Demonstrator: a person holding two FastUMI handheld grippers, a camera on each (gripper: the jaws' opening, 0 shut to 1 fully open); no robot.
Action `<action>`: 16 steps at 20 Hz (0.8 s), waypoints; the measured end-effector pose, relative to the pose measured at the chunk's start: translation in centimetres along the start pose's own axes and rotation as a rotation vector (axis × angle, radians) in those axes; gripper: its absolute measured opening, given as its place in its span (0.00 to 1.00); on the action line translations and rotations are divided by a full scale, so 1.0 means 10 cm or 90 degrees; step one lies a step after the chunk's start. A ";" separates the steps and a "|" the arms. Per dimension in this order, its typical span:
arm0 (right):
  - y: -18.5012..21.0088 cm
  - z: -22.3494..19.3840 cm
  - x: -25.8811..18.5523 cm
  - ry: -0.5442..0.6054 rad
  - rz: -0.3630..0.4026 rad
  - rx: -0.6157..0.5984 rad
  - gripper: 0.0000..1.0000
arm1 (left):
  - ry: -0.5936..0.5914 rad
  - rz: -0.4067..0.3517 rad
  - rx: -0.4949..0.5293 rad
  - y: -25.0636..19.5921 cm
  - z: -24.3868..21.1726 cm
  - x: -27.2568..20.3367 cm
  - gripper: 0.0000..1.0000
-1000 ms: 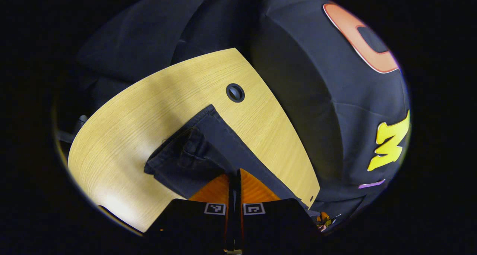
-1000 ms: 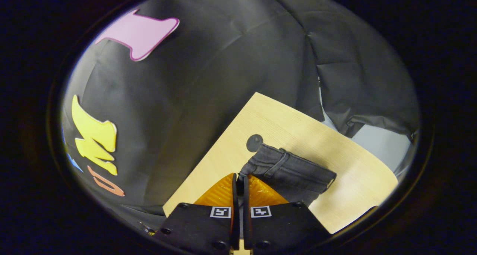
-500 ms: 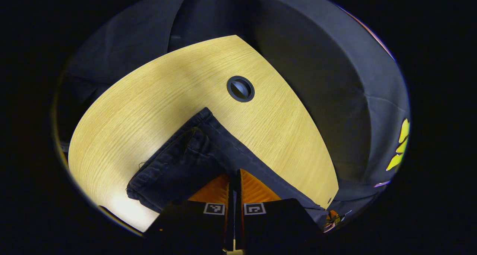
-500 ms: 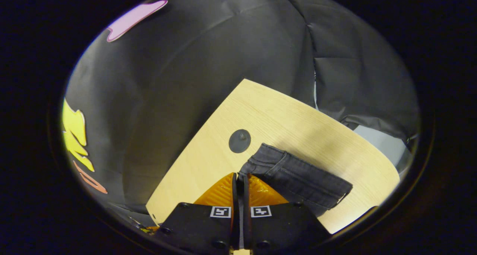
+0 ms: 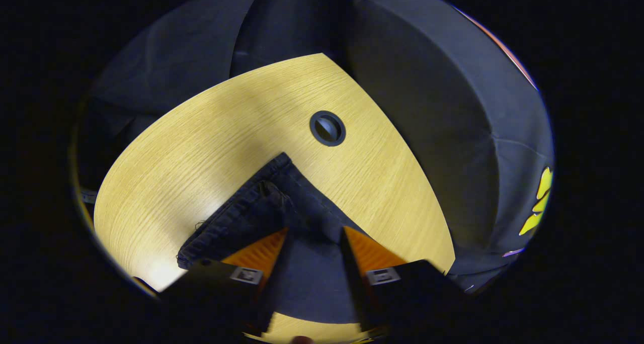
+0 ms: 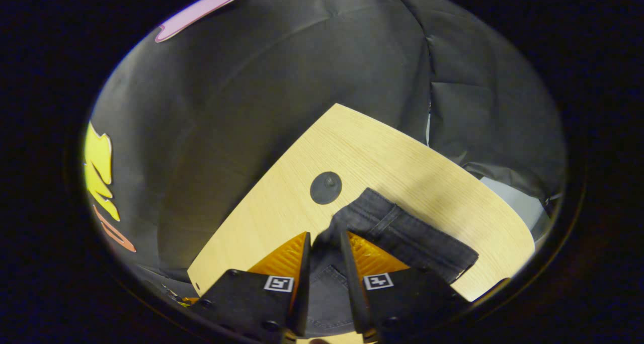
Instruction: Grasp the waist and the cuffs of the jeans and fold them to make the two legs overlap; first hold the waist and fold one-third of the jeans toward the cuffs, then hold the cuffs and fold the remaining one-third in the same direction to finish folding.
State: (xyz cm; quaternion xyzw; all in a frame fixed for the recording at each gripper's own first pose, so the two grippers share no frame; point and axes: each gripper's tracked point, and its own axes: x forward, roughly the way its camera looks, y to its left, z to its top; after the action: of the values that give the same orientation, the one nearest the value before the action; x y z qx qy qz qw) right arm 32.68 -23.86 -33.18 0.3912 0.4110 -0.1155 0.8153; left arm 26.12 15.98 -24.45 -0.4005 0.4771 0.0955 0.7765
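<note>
The dark jeans [image 5: 271, 208] were seen lying on the light wooden table [image 5: 201, 133], directly ahead of and beneath both pairs of tongs. In the left gripper view, a corner of the cloth pointed toward the round cable grommet [image 5: 327, 128] set in the tabletop, stopping short of it; a seamed band, apparently a hem or waistband, ran from that corner down to the left. The left gripper [image 5: 314, 236] was held wide apart, with denim visible between its fingers and nothing pinched. In the right gripper view, the same corner lay just beside the grommet [image 6: 326, 187], and a band with what looked like a belt loop stretched away to the right across the table [image 6: 402, 153]. The right gripper [image 6: 326, 241] stood parted more narrowly, the cloth edge sitting in the gap but not pressed from both sides.

It was judged that a folded end of the garment had been laid down and let go. Whichever end was to be taken next could not be told from these views. The long axis of the visible band was judged to run crosswise to both grippers, each standing equally near the cloth.

No containers were seen on the table.
</note>
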 end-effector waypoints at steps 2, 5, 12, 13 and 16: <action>0.03 0.04 -0.03 -0.015 0.008 -0.008 0.41 | -0.012 -0.001 0.016 -0.14 0.03 -0.22 1.00; 0.09 0.04 -0.22 -0.030 0.018 -0.042 0.83 | -0.012 -0.024 0.049 -0.47 -0.02 -0.68 0.99; 0.45 -0.28 -1.31 -0.077 0.091 -0.178 0.84 | -0.097 -0.079 0.271 -1.15 -0.42 -1.73 0.99; 0.48 -0.32 -1.51 -0.095 0.099 -0.207 0.75 | -0.135 -0.077 0.318 -1.22 -0.47 -1.89 0.99; 0.54 -0.38 -2.00 -0.169 0.101 -0.330 0.92 | -0.269 -0.089 0.477 -1.54 -0.66 -2.45 0.99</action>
State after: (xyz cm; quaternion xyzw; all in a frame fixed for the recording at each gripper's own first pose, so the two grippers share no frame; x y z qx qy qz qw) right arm 20.56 -20.13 -16.41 0.1822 0.2846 0.0071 0.9412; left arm 17.05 6.84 2.30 -0.0941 0.2812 -0.0576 0.9533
